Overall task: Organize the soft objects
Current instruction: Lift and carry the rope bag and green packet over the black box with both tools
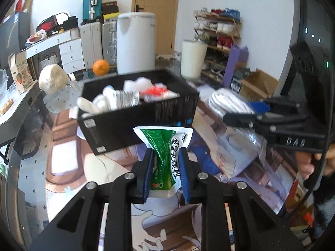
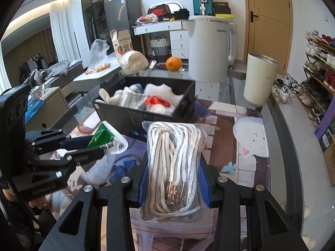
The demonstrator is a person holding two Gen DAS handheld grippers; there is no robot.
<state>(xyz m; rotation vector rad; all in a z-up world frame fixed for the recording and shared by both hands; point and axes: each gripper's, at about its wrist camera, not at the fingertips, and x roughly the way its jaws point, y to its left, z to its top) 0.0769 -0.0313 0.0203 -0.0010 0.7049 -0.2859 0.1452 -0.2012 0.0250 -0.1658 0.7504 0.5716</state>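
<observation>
Left gripper [image 1: 166, 156] clamped on green-and-white pouch [image 1: 167, 146], held above the table mat [image 1: 62, 163] just in front of the black box [image 1: 134, 121]. Right gripper [image 2: 172, 167] clamped on clear bag of striped cord [image 2: 173, 163], also near the box's front wall. Box holds white soft items.

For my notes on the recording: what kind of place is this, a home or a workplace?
Most likely a lived-in home, perhaps an entry or living area: a shoe rack full of shoes along the wall, stacked suitcases by a wooden door, and a fridge.
</observation>
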